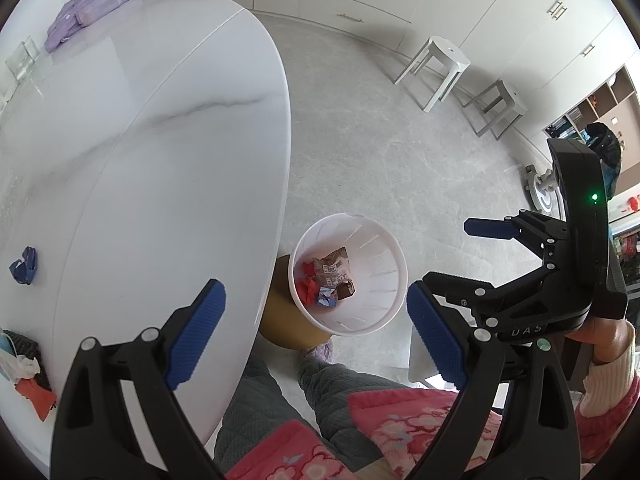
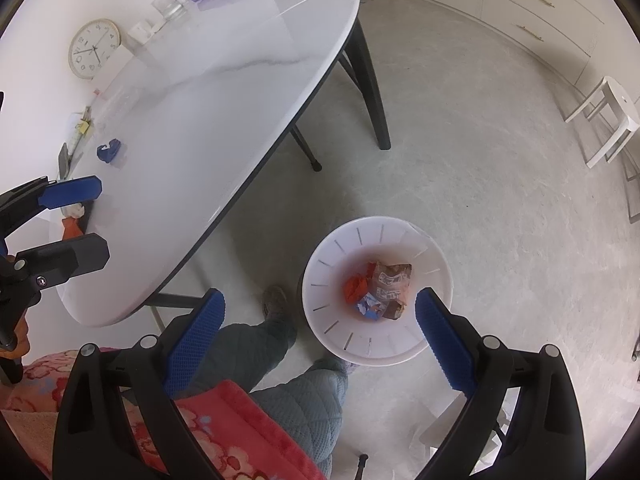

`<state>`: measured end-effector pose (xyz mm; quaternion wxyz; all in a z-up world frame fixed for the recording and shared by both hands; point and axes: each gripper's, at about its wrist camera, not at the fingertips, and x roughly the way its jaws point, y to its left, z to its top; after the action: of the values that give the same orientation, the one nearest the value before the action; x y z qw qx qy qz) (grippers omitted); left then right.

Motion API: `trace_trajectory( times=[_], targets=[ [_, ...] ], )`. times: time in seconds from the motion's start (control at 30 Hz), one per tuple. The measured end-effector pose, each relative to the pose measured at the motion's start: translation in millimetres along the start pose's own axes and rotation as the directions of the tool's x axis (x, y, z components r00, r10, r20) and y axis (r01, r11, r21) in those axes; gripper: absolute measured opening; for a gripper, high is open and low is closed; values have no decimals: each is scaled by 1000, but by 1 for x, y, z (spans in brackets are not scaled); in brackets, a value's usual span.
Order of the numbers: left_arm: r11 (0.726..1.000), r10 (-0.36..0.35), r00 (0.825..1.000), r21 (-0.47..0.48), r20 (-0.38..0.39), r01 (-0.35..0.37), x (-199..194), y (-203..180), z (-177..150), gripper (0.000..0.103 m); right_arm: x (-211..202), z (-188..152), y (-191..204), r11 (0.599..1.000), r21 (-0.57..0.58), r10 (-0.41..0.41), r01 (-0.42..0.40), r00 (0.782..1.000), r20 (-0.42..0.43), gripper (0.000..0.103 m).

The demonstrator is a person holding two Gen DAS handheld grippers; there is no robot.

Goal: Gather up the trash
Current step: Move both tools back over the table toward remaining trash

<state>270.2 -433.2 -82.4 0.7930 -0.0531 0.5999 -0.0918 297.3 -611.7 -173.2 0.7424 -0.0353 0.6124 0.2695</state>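
A white trash bin (image 1: pixel 380 256) stands on the floor beside the table and holds several crumpled wrappers (image 1: pixel 328 280); it also shows in the right wrist view (image 2: pixel 348 344). My left gripper (image 1: pixel 316 332) is open and empty above the table's near edge. My right gripper (image 2: pixel 318 340) is open and empty above the bin; it also shows in the left wrist view (image 1: pixel 452 264). A crumpled blue wrapper (image 1: pixel 24 266) lies on the white marble table (image 1: pixel 160 160), also seen from the right wrist (image 2: pixel 109 150). A mask and an orange scrap (image 1: pixel 24 376) lie at the table's near left.
A purple pouch (image 1: pixel 92 4), a glass (image 2: pixel 170 2) and a clock (image 2: pixel 94 48) sit at the table's far end. White stools (image 1: pixel 436 68) stand by the cabinets. The person's legs (image 2: pixel 296 380) are below the grippers. A brown stool (image 1: pixel 284 320) sits beside the bin.
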Motion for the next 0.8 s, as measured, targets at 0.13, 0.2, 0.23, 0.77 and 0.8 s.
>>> trace_trajectory(
  times=[0.13,0.2,0.23,0.77,0.8],
  targets=[
    [1000,7,1000,-23,20,-6,-6,7,-1,88,0,8,9,1000,-25,9,-9,1000,-3,95],
    [999,14,999,-49,42,-12,-13,15,-3,88,-1,18,22,998,-60,11,-11,1000,0,95],
    [998,21,998,-66,56,-18,-19,22,-5,88,-1,24,29,996,-85,15,-15,1000,4,95],
    [794,361,931,-542,54,-276,-103,227,-137,88,70,117,287,801,-548,203,-241,971,-129,95],
    [779,363,931,-563,47,-275,-105,239,-146,88,74,119,297,790,-560,208,-248,969,-137,95]
  ],
)
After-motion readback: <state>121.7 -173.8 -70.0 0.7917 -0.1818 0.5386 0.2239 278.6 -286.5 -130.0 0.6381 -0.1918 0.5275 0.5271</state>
